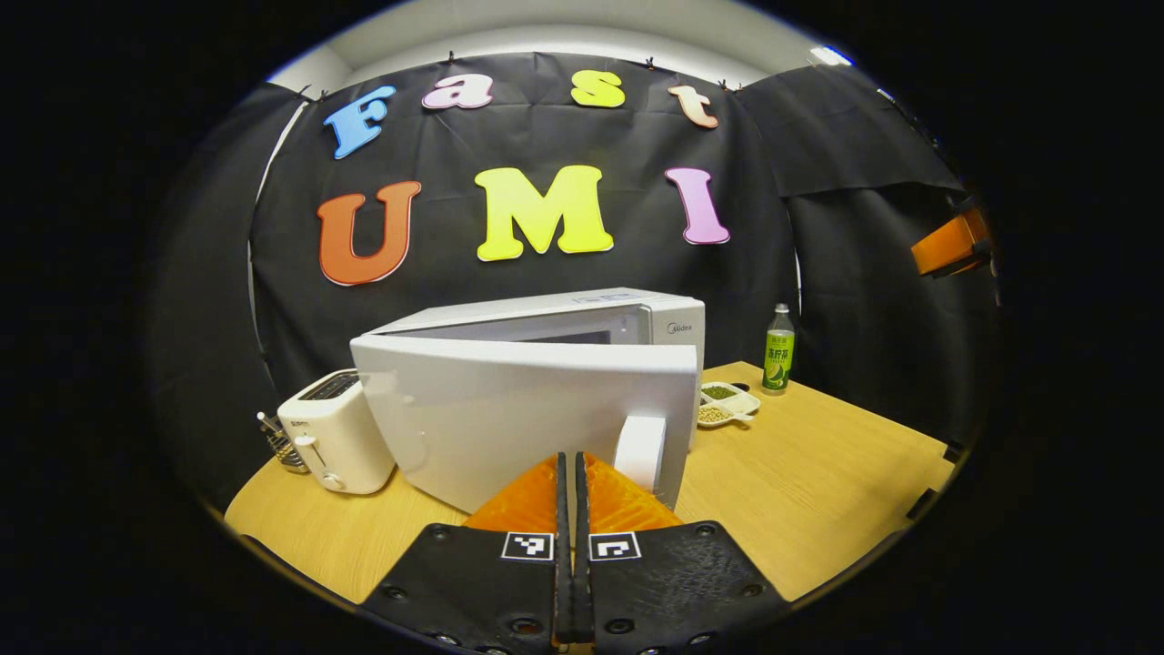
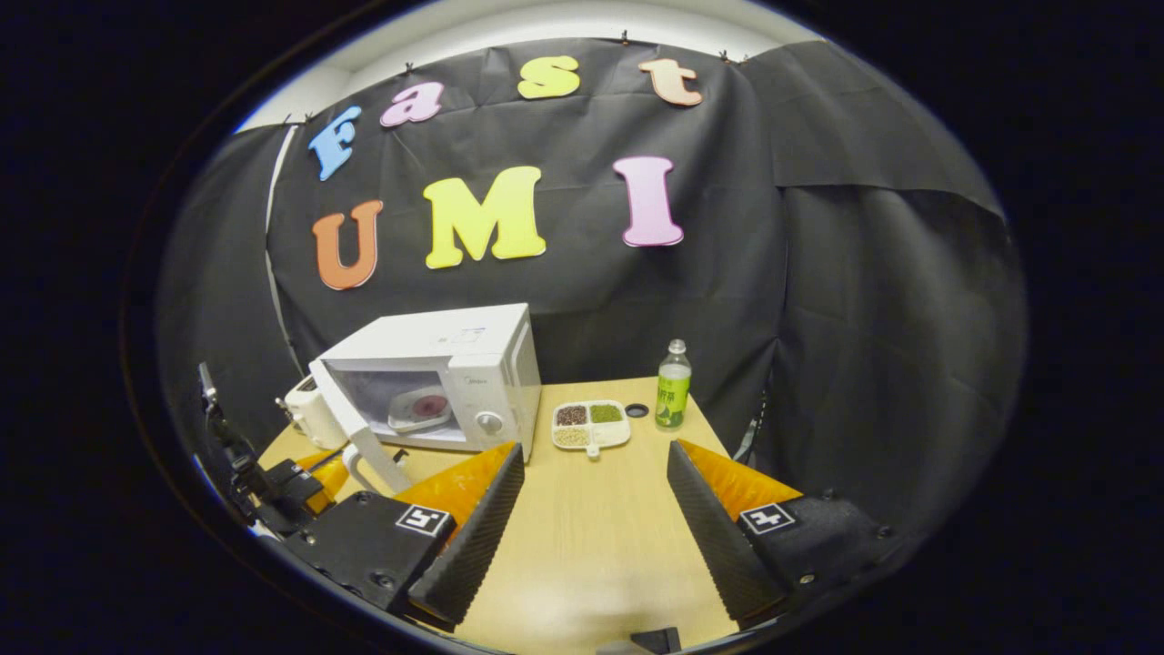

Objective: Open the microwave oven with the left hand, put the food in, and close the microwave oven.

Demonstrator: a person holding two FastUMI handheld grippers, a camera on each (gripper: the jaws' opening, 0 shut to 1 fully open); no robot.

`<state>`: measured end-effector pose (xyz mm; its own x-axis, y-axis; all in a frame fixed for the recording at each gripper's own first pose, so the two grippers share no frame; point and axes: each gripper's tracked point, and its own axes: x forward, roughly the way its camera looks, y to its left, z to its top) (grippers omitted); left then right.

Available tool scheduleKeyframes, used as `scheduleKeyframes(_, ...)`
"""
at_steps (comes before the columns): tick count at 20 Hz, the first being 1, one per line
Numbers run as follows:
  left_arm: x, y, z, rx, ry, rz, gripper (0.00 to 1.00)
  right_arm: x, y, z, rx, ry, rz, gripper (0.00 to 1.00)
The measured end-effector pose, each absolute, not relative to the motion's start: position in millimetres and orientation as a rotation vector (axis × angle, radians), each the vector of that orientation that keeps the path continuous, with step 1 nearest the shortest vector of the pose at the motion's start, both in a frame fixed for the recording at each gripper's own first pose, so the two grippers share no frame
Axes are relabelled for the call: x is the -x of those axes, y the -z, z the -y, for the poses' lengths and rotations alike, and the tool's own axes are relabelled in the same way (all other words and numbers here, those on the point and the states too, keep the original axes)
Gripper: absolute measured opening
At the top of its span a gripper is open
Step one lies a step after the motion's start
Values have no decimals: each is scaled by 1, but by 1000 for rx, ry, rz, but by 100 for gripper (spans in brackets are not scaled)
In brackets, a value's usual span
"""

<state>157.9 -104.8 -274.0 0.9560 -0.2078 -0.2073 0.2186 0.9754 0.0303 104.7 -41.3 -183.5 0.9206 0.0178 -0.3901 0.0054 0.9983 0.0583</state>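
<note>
The microwave door (image 1: 509, 414) stands ajar directly ahead of the left gripper (image 1: 573, 509), whose fingers are pressed together on nothing. The right gripper (image 2: 596, 509) is spread wide and empty, well back. The food plate (image 2: 420, 408) sits inside; judged next: the left gripper pushes the door closed.

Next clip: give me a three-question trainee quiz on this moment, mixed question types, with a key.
1. True or false: the microwave door is fully closed.
2. What lies inside the microwave? A) a bottle B) a plate C) a toaster
3. Fill in: the left gripper fingers are ____, and the right gripper fingers are ____.

Key: 1. False, it stands ajar. 2. B, a plate sits in the cavity; the bottle stands on the table beside the divided tray. 3. shut; open.
</note>
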Motion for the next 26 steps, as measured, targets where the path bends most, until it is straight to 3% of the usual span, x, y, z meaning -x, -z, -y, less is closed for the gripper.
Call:
scheduleKeyframes(1,-165,274,110,-54,217,-202,0,-109,184,43,-59,-13,-404,92)
scheduleKeyframes(2,-175,275,115,-57,218,-201,0,-113,184,44,-59,-20,-406,100)
scheduleKeyframes(8,-219,273,138,-61,216,-187,0,-144,186,45,-56,-60,-416,100)
scheduleKeyframes(9,-224,274,141,-62,214,-187,0,-148,186,45,-55,-66,-418,92)
scheduleKeyframes(10,-229,275,144,-62,213,-187,0,-152,186,46,-53,-69,-420,100)
scheduleKeyframes(21,-278,281,160,-61,183,-186,0,-170,195,62,-65,-78,-456,100)
scheduleKeyframes(22,-280,282,159,-65,181,-188,0,-171,195,63,-65,-79,-457,92)
scheduleKeyframes(24,-284,284,158,-71,174,-195,0,-172,196,64,-63,-82,-464,92)
scheduleKeyframes(25,-286,283,157,-70,169,-194,0,-172,198,64,-60,-82,-465,100)
scheduleKeyframes(26,-287,283,158,-65,169,-195,0,-173,197,64,-59,-82,-467,100)
